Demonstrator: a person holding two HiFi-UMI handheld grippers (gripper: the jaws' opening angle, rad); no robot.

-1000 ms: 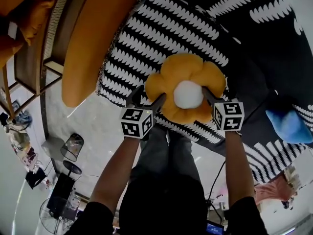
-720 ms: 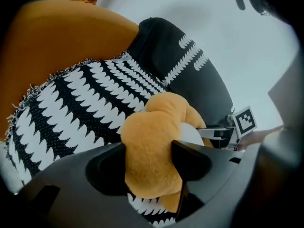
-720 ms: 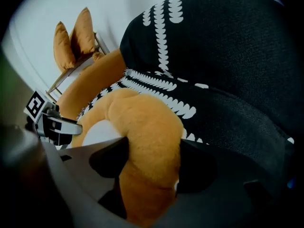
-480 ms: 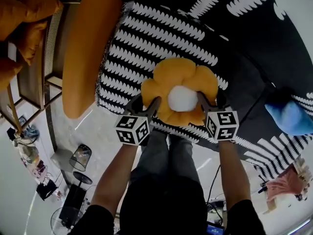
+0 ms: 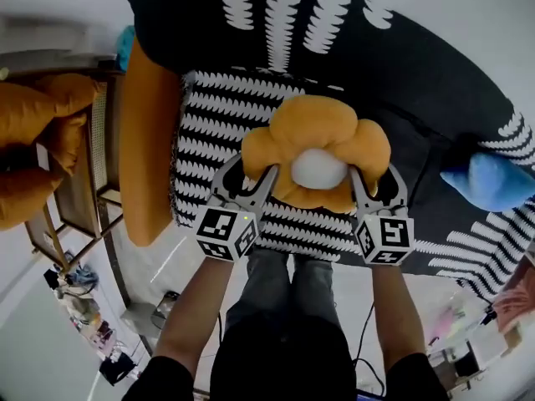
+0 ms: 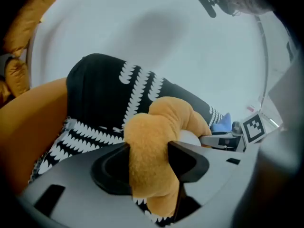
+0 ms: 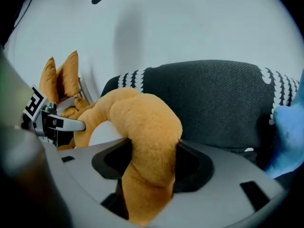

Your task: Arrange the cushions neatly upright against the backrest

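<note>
- We hold the flower cushion (image 5: 322, 153) between both grippers in front of us. It has orange petals around a white centre (image 5: 318, 167), and it is above the front part of the black-and-white seat (image 5: 217, 115); whether its underside touches the seat, we cannot tell.
- The left gripper (image 5: 249, 174) has just been closing its jaws; they pinch one petal on the cushion's left side, and in the left gripper view the plush bulges out between the pads.
- The right gripper (image 5: 376, 178) has just been closing as well; it is clamped on a petal at the opposite side, and the fabric is squeezed thin between its jaws.
- We judge the cushion to be light and very soft; the plush gives way under the pads, so it is not slippery and not fragile. A petal alone is a loose handle, though — the body can sag or twist around it.
- The best place to take hold is the thick root of a petal, one on each side, as we have it; this should keep the flower flat and facing us.
- The dark backrest (image 5: 251, 15) lies beyond the cushion; a blue cushion (image 5: 489, 182) rests well apart at the right, and an orange armrest (image 5: 150, 157) borders the seat at the left.
</note>
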